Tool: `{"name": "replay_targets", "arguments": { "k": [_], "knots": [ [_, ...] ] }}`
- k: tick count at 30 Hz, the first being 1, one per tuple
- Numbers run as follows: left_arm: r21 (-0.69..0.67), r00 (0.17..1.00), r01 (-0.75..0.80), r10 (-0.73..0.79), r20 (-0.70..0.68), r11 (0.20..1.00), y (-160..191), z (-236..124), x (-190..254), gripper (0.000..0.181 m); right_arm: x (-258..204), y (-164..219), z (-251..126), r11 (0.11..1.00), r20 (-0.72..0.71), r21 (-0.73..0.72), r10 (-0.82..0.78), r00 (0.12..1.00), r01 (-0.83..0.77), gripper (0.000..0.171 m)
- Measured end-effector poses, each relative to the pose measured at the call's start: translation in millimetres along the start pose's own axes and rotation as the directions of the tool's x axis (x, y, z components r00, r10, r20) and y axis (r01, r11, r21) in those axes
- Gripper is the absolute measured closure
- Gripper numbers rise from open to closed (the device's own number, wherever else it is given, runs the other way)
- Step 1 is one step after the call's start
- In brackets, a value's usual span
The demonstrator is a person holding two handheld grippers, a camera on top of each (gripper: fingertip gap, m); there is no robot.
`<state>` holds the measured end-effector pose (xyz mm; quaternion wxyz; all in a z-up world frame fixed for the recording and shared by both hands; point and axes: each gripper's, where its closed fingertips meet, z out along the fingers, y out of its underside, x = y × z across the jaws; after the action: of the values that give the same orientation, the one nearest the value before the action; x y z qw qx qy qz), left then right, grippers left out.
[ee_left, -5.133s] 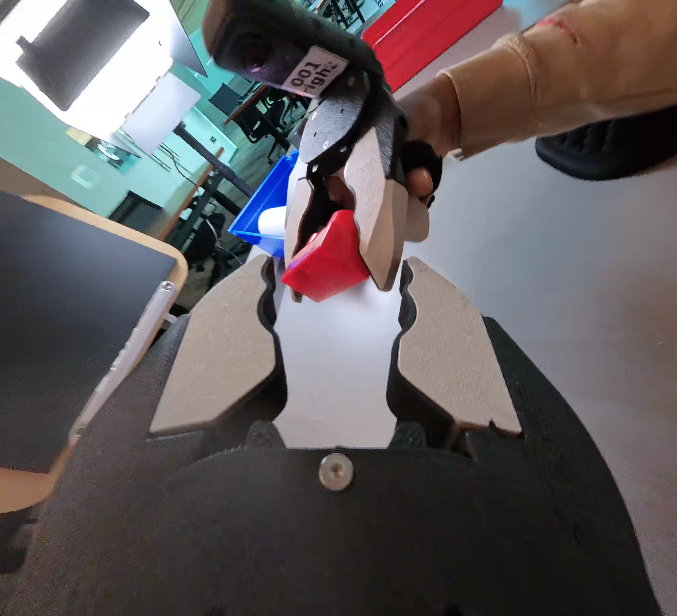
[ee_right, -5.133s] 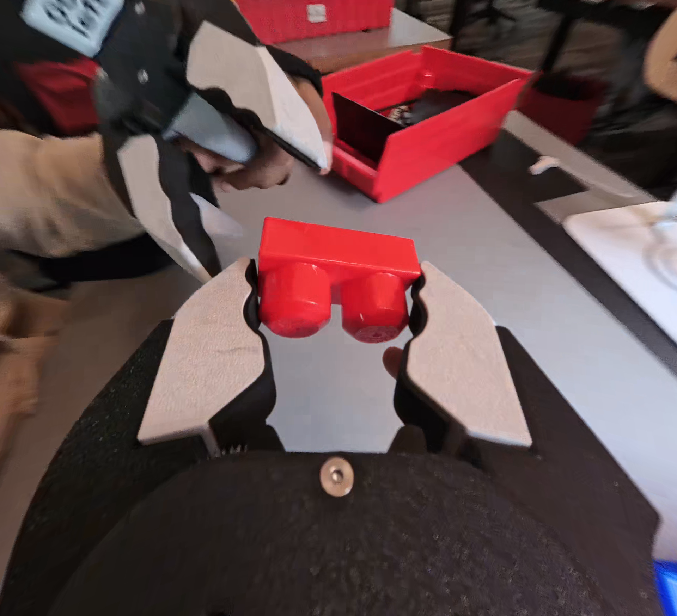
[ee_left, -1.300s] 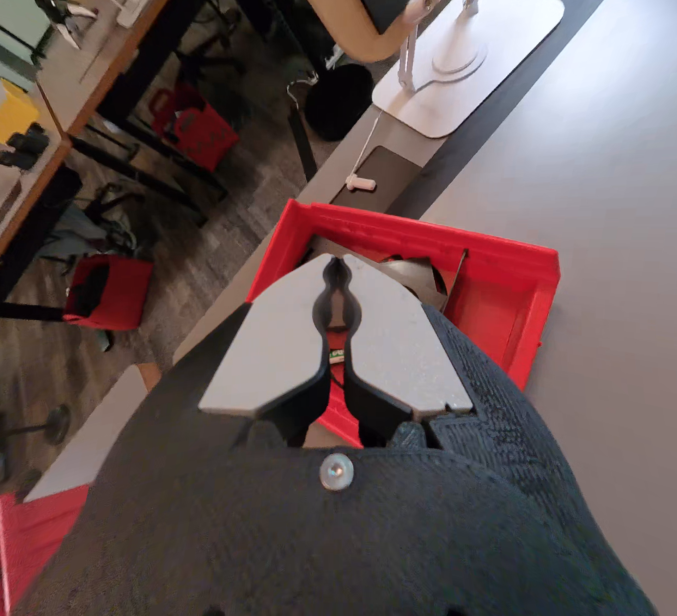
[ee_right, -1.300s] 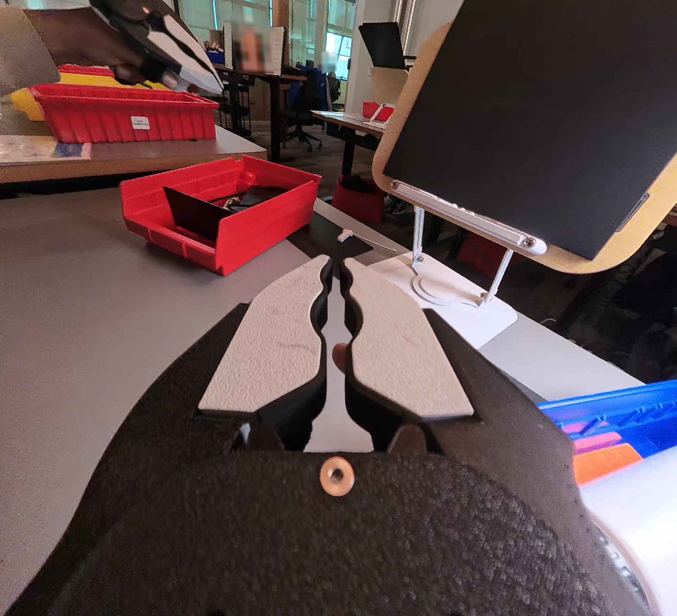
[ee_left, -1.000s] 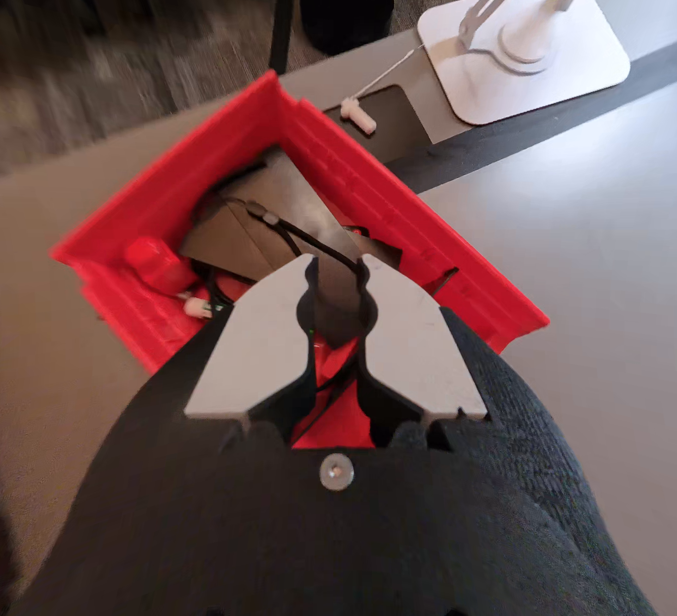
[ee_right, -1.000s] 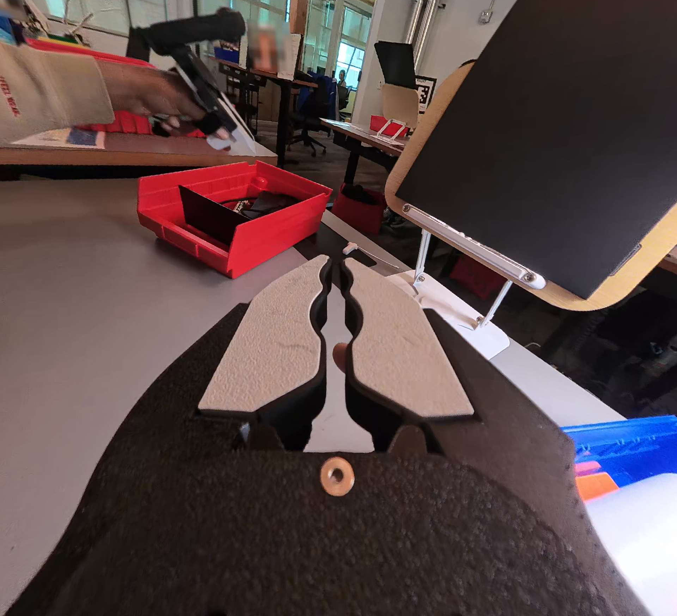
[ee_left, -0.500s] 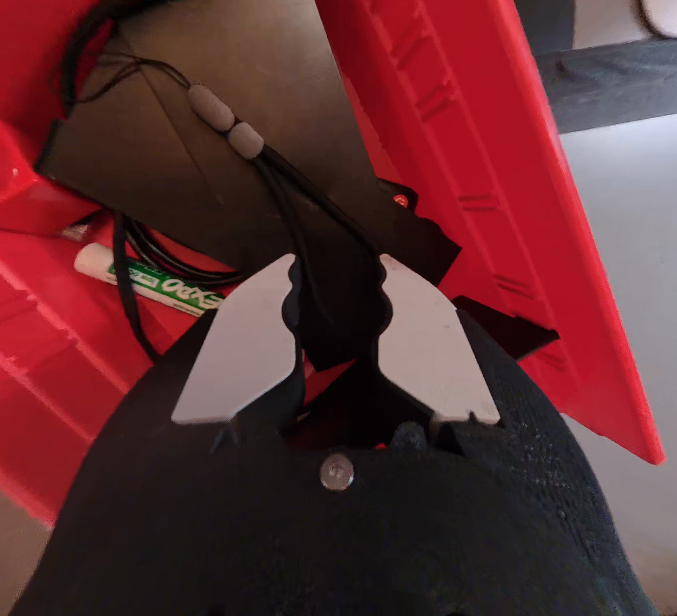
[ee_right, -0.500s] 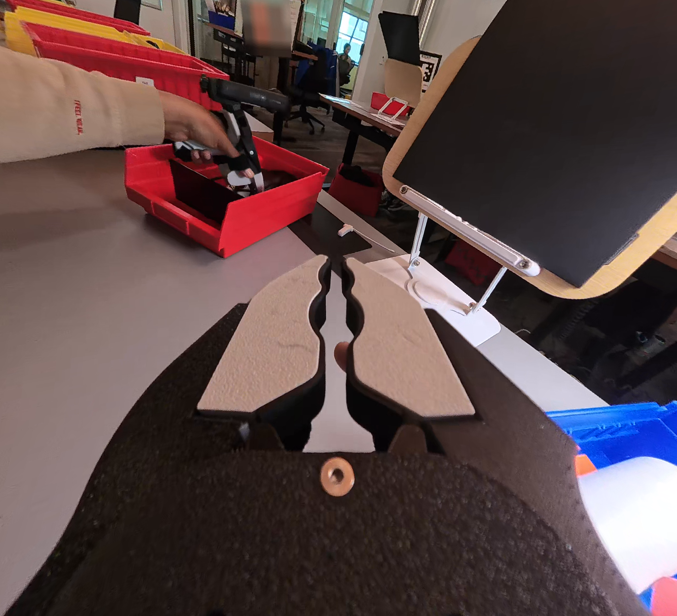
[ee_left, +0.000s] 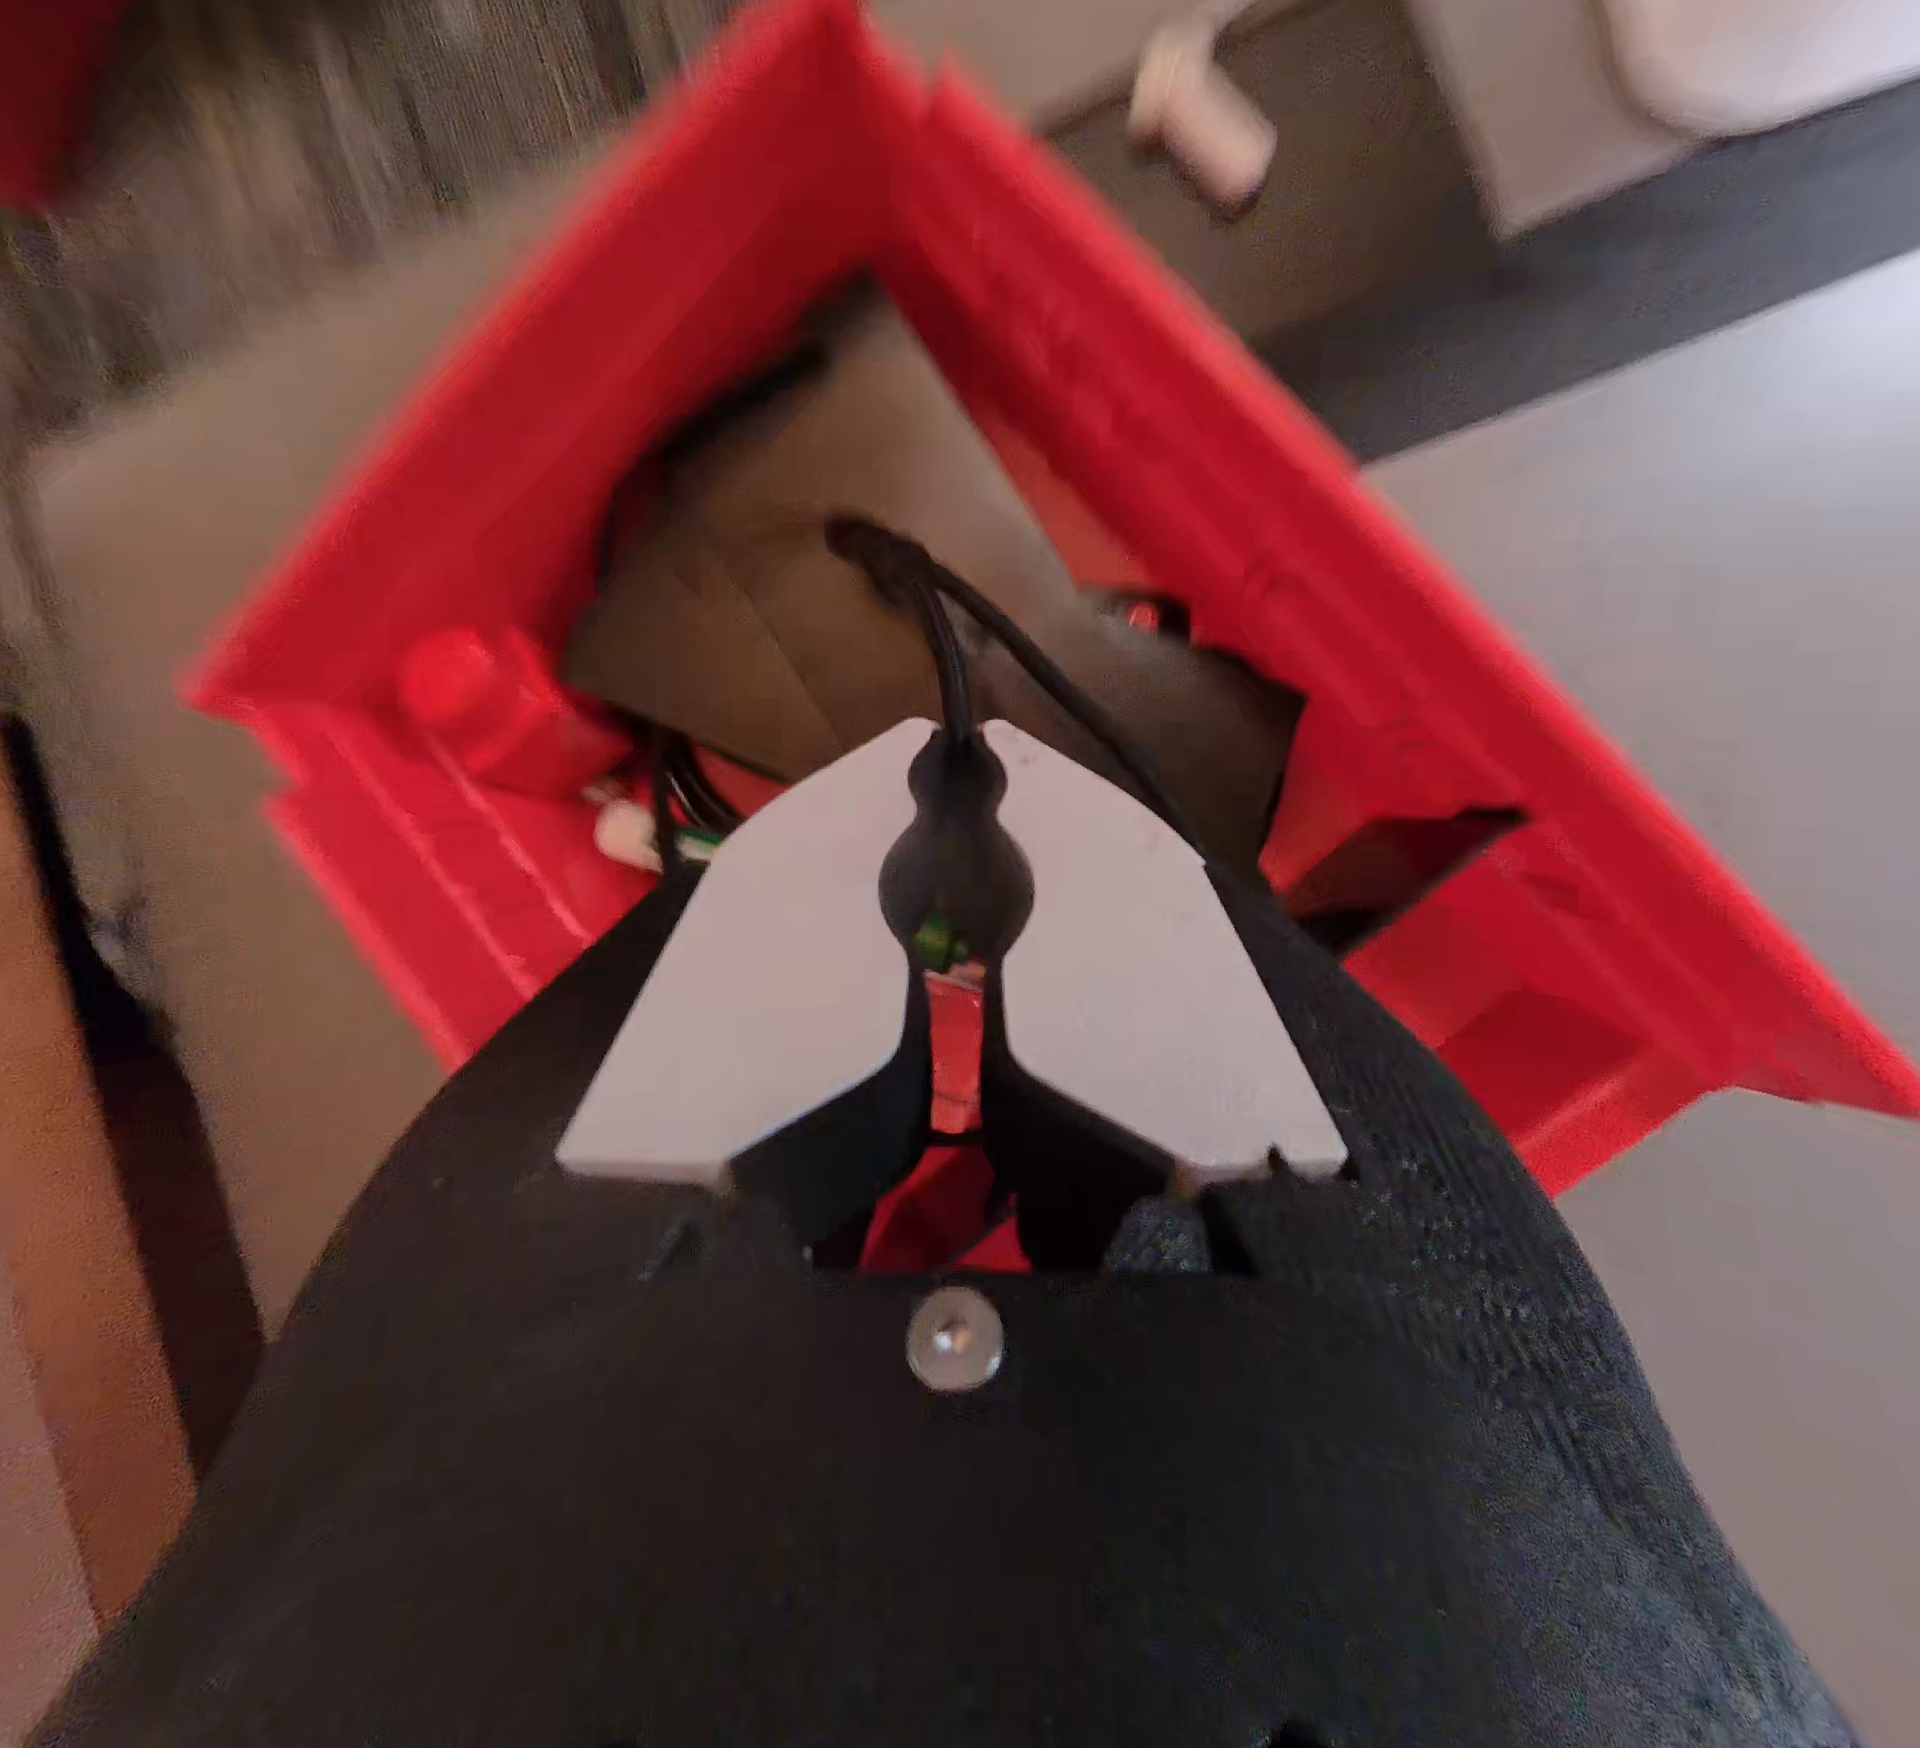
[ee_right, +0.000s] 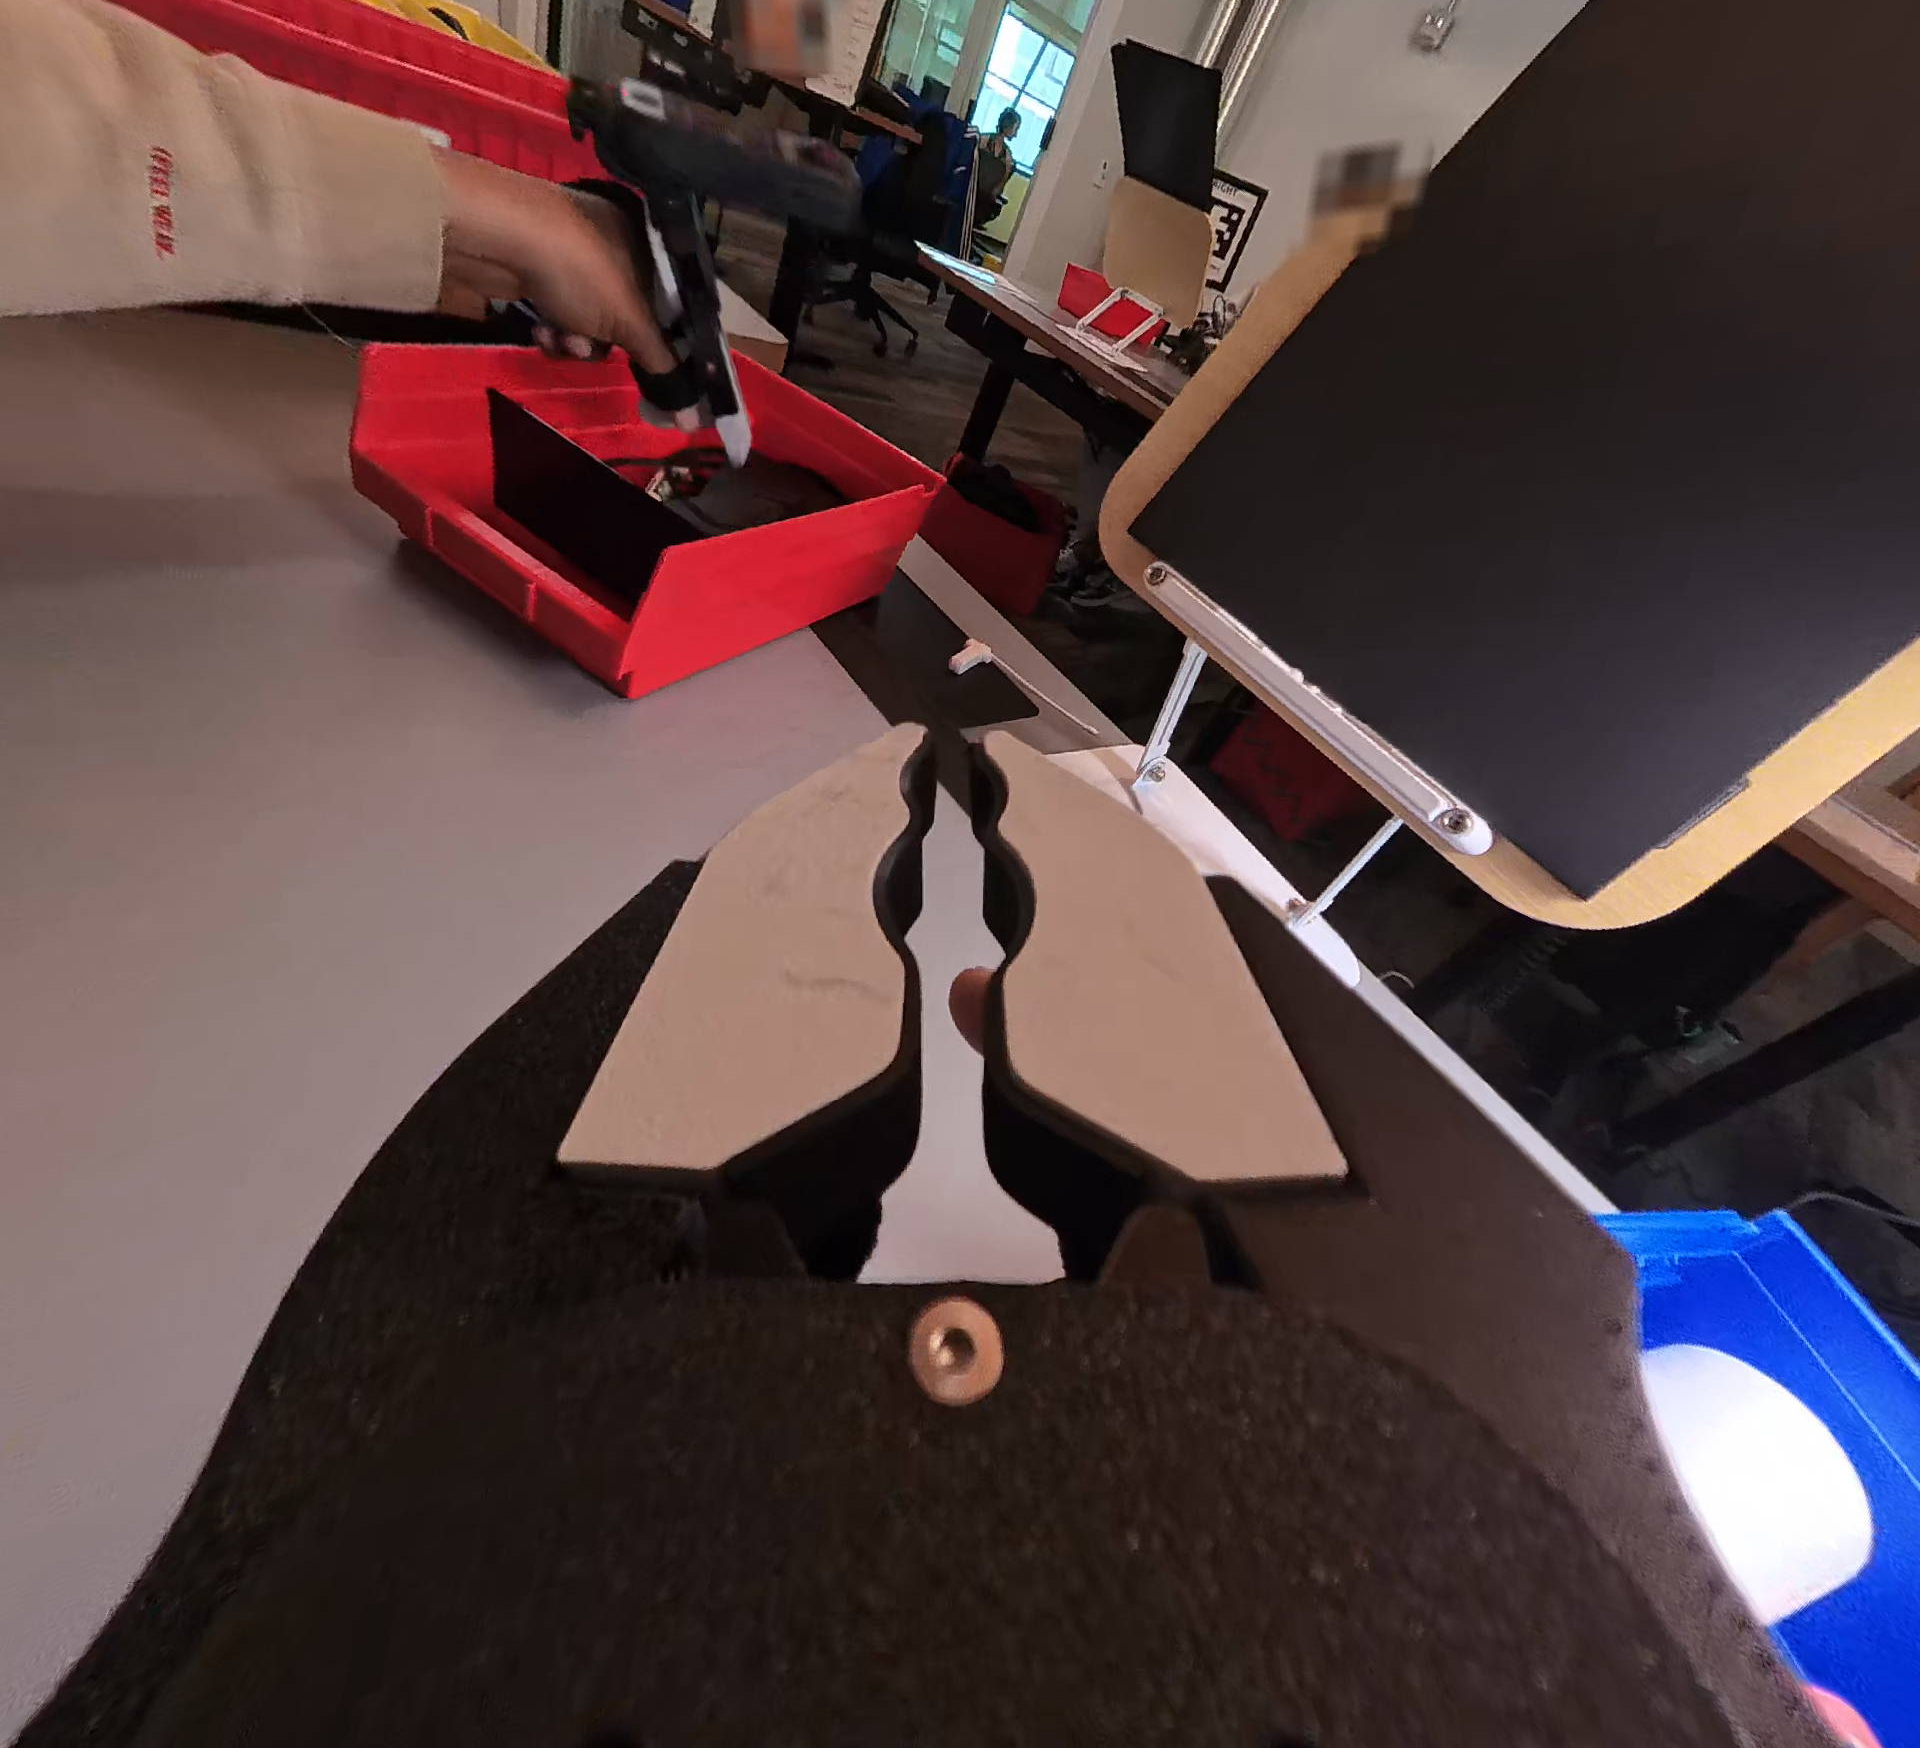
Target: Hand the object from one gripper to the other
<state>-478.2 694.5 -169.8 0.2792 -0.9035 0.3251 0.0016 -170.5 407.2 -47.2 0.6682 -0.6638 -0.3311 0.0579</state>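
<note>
We see our right gripper (ee_right: 954, 763) with jaws nearly together and empty above the grey table (ee_right: 260, 763), while farther off our left gripper (ee_left: 956, 742) pinches a black cable (ee_left: 940, 628) over the red bin (ee_left: 1143, 410).

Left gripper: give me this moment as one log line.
left gripper: shut on black cable, above red bin | right gripper: shut, empty, over grey table | red block: in bin corner

Black tongs (ee_right: 954, 742), grey pads (ee_right: 769, 971); beige sleeve (ee_right: 208, 171).
</note>
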Motion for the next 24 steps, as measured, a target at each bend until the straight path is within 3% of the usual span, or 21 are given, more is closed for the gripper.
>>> {"name": "replay_targets", "arguments": {
  "k": [1,3,6,9,12,16,19,21,23,24],
  "knots": [
    [0.092,1.0,-0.021,0.02,0.011,0.996,-15.4,-19.7,-0.1,0.177,0.9,-2.2,-0.9,1.0,-0.001,0.011,0.007,1.0,-0.007,0.166],
    [0.289,0.998,-0.065,0.06,0.027,0.955,-45.8,-67.6,8.4,0.178,1.1,-4.7,-1.1,0.998,0.012,0.035,0.045,0.999,-0.046,0.166],
    [0.588,0.986,-0.132,0.164,-0.002,0.798,-78.3,-149.6,53.5,0.178,-3.0,-8.0,1.3,0.988,0.057,0.075,0.133,0.989,-0.137,0.166],
    [0.814,0.944,-0.133,0.322,-0.069,0.566,-79.9,-221.5,129.0,0.178,-11.3,-16.2,4.0,0.955,0.133,0.13,0.249,0.959,-0.266,0.163],
    [0.922,0.883,-0.06,0.451,-0.13,0.383,-58.7,-261.9,205.2,0.178,-25.1,-31.5,4.1,0.874,0.274,0.191,0.39,0.879,-0.448,0.154],
    [0.958,0.809,0.061,0.548,-0.212,0.281,-29.6,-264.9,289.7,0.178,-37.2,-52.7,0.8,0.675,0.49,0.186,0.567,0.662,-0.714,0.12],
    [0.962,0.781,0.077,0.584,-0.221,0.262,-16.0,-240.8,330.7,0.178,-30.4,-60.2,-5.1,0.551,0.57,0.179,0.617,0.542,-0.815,0.115],
    [0.966,0.773,0.064,0.601,-0.206,0.25,-9.4,-225.8,346.9,0.178,-17.3,-54.3,-5.7,0.508,0.549,0.181,0.658,0.515,-0.842,0.12],
    [0.963,0.766,0.053,0.608,-0.209,0.264,-6.1,-214.7,355.3,0.178,-8.8,-47.2,-8.3,0.49,0.544,0.182,0.672,0.503,-0.852,0.157],
    [0.961,0.764,0.046,0.61,-0.21,0.274,-5.6,-210.3,356.8,0.178,-7.7,-43.2,-7.3,0.5,0.536,0.166,0.678,0.504,-0.85,0.163]
  ]
}}
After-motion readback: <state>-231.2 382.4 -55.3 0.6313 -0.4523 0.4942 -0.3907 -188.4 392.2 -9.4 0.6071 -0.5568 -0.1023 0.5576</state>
